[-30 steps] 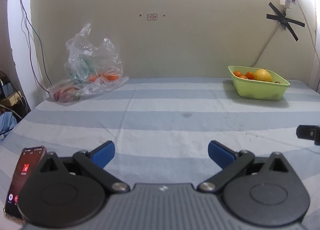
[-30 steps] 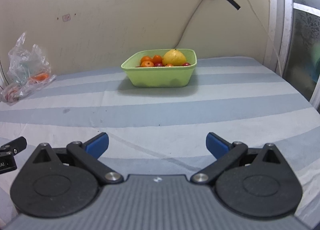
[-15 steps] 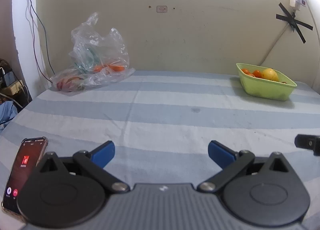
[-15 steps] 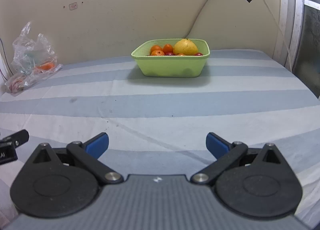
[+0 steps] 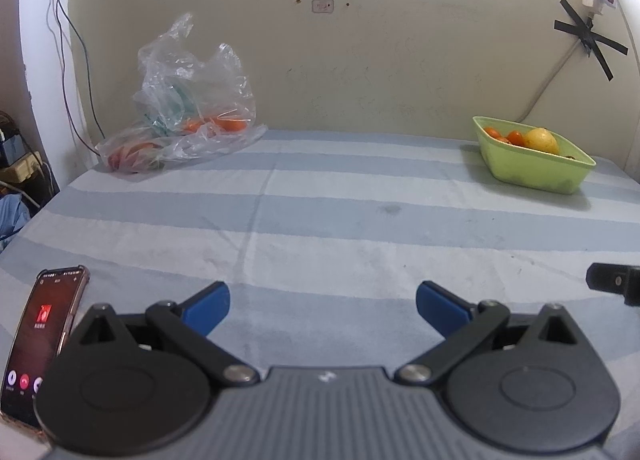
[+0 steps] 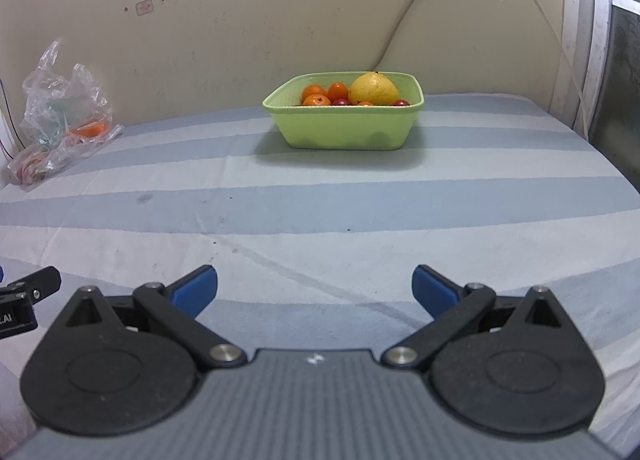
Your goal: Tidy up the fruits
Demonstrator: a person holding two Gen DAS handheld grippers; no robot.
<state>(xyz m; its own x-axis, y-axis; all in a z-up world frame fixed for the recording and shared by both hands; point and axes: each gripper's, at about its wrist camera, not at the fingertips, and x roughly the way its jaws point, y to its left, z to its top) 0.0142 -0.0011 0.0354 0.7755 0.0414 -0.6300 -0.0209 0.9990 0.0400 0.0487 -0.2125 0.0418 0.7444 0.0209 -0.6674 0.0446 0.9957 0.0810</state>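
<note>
Striped cloth (image 5: 320, 220) in pale blue and white covers the whole surface, and behind it stands a cream wall (image 5: 360, 60) with some marks and a cross of black tape (image 5: 588, 40) on the right side.

At the far right of the cloth sits a light green bowl (image 6: 344, 128). Inside it I see a big yellow fruit (image 6: 374, 89), several small orange fruits (image 6: 316, 94) to the left of it, and a few dark red ones (image 6: 341, 102) low between them. At the far left, close to the wall, lies a crumpled clear plastic bag (image 5: 188, 100). Orange fruits (image 5: 224, 124) show through the plastic, and something reddish (image 5: 132, 152) is in the lower part nearer to the edge; what it is I cannot tell. The bag and the bowl are well apart.

The left gripper (image 5: 323, 306) stays low over the near part of the cloth. Its blue fingers (image 5: 208, 306) are spread wide and hold nothing. Just beside it on the left lies a phone (image 5: 40, 336) with a lit screen. The right gripper (image 6: 315, 291) is also near, pointing toward the bowl, with its blue fingertips (image 6: 434, 292) wide apart and nothing between them. The two grippers are side by side, each one showing a black part at the edge of the other's view.
</note>
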